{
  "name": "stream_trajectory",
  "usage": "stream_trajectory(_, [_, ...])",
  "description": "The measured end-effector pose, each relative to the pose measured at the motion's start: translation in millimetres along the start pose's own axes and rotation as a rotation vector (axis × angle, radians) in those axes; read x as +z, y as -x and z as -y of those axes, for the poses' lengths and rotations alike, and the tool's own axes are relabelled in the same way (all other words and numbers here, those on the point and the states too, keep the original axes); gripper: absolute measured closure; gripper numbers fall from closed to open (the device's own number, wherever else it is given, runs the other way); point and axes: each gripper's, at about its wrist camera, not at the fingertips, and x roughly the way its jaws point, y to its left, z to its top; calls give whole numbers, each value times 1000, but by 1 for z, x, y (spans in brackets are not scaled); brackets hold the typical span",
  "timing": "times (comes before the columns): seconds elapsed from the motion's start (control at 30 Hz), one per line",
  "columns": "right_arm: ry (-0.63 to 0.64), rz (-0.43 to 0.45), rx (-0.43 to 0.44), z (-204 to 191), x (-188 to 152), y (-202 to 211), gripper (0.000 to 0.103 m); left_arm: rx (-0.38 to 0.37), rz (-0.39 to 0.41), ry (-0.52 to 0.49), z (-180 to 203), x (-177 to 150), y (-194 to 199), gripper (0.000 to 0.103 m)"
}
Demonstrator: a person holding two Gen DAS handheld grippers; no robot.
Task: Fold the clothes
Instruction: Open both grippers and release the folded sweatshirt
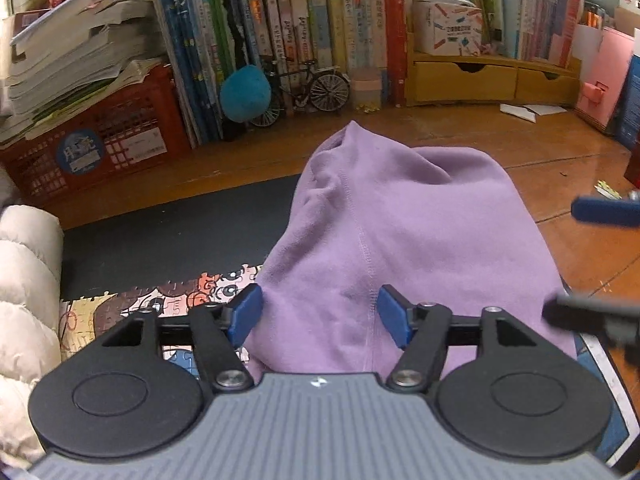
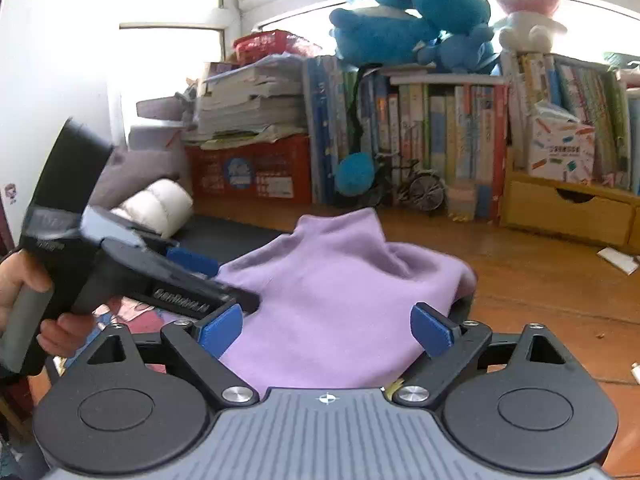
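Note:
A lilac garment lies folded in a heap on the wooden desk, its near end over a dark mat. My left gripper stands open over that near end, with the cloth lying flat between its blue pads and no grip on it. In the right wrist view the same garment fills the middle. My right gripper is wide open above its near edge, holding nothing. The left gripper, held by a hand, reaches in from the left over the garment's left edge. The right gripper shows at the right rim of the left wrist view.
A black mat and a cartoon puzzle lie left of the garment, and a white puffy jacket sits at the far left. A red crate, books, a model bicycle and wooden drawers line the back.

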Motion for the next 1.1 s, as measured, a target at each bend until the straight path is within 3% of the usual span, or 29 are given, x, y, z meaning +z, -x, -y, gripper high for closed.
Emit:
stream_trajectory(0.4, [-11,-69,37,-7,-16,-3,0,-1,14,-96,-4,-4,4,30])
stream_trajectory(0.47, [-6,-81,42,-9,-19,-3,0,11,18,-84,-13,-5,4,23])
stream_trajectory(0.67, [-24,-90,56,-8,-25,-2,0,0,-21,18,-50,-17,2,20])
stream_trajectory(0.8, [-26,-87,62,-8,-23,-2,0,77,-16,-14,-56,-20,8,20])
stream_trajectory(1.1, [-27,-94,57,-13,-22,-7,0,58,5,-19,-57,-19,16,22])
